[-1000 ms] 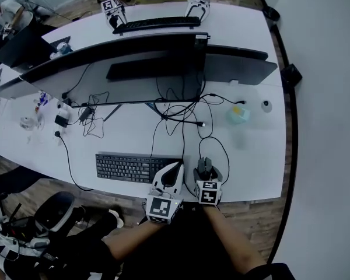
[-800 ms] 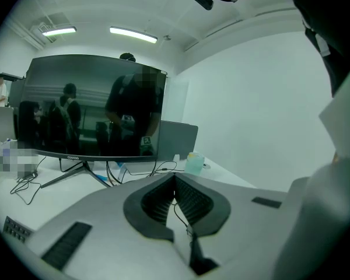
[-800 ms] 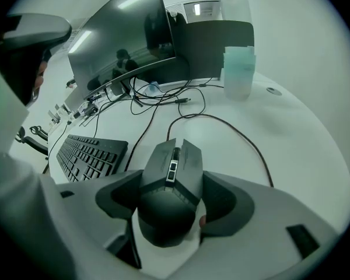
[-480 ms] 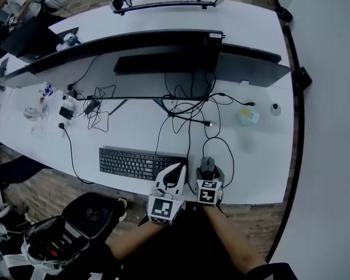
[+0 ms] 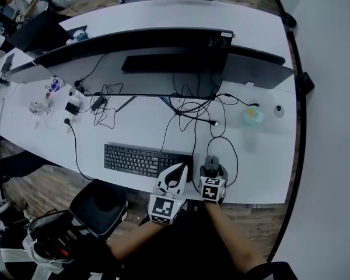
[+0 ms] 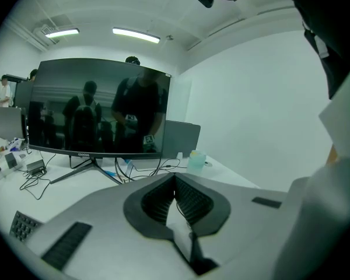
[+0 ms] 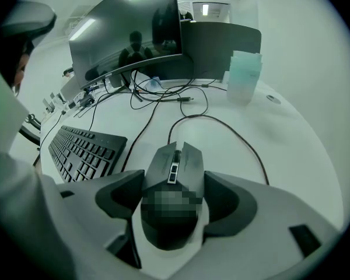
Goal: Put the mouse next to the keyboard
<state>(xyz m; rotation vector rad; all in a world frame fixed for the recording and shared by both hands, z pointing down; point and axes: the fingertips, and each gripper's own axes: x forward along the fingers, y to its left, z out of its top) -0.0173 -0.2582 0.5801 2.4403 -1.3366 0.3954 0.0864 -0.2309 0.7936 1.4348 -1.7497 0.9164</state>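
Note:
A black wired mouse (image 7: pixel 174 174) sits between the jaws of my right gripper (image 7: pixel 174 194), which is shut on its sides. In the head view the mouse (image 5: pixel 212 164) is just right of the black keyboard (image 5: pixel 144 160), near the white desk's front edge; I cannot tell whether it touches the desk. Its cable (image 7: pixel 233 133) loops away toward the monitor. The keyboard (image 7: pixel 81 149) shows at the left of the right gripper view. My left gripper (image 5: pixel 179 169) hovers at the keyboard's right end. Its jaws are shut with nothing in them (image 6: pixel 175 178).
A wide dark monitor (image 5: pixel 163 57) stands behind the keyboard, with tangled cables (image 5: pixel 192 107) under it. A pale green cup (image 5: pixel 252 116) stands at the right. Adapters and small items (image 5: pixel 76 104) lie at the left. A black chair (image 5: pixel 99 203) is below the desk edge (image 5: pixel 251 200).
The head view has shifted, so the desk sits a little further right and down. Both grippers keep their places by the keyboard's right end, with the mouse still held.

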